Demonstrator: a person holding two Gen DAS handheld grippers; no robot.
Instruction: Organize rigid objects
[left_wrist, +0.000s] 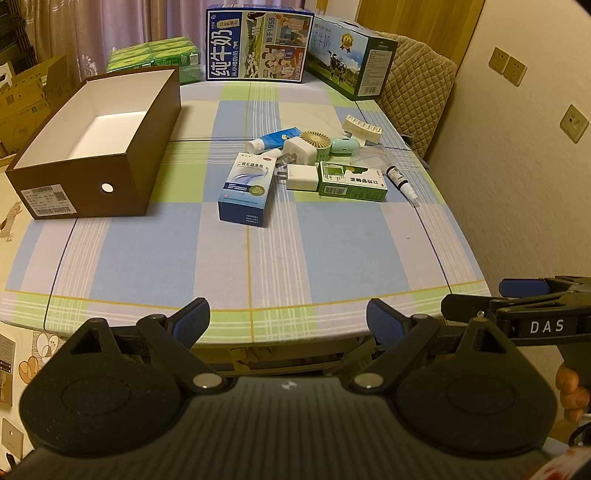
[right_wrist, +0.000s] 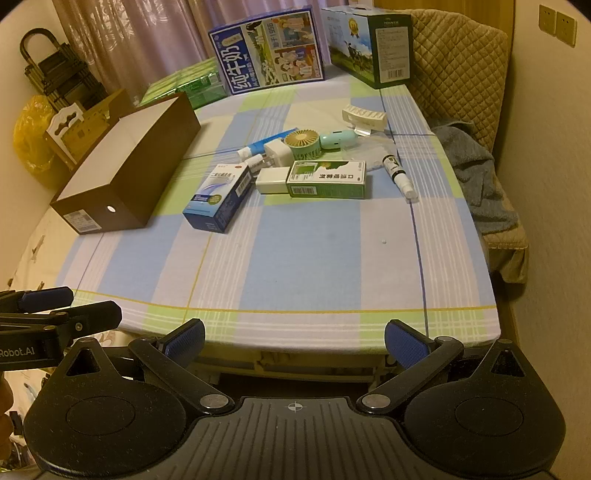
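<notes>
An open brown box (left_wrist: 122, 147) with a white inside stands on the left of the table; it also shows in the right wrist view (right_wrist: 140, 173). A cluster of small items lies mid-table: a blue medicine box (left_wrist: 245, 190) (right_wrist: 219, 197), a green medicine box (left_wrist: 351, 182) (right_wrist: 327, 179), white chargers (left_wrist: 301, 177) (right_wrist: 271, 180), a mint fan (left_wrist: 319, 144) (right_wrist: 304, 144), a tube (left_wrist: 275, 137) and a spray bottle (left_wrist: 400, 180) (right_wrist: 399, 175). My left gripper (left_wrist: 288, 319) and right gripper (right_wrist: 295, 339) are open and empty, hovering at the table's near edge, far from the items.
Milk cartons (left_wrist: 258, 42) and a green-wrapped pack (left_wrist: 155, 57) line the table's far edge. A quilted chair (right_wrist: 458, 66) with a grey cloth (right_wrist: 476, 173) stands to the right. The checked tablecloth (right_wrist: 295, 251) covers the table.
</notes>
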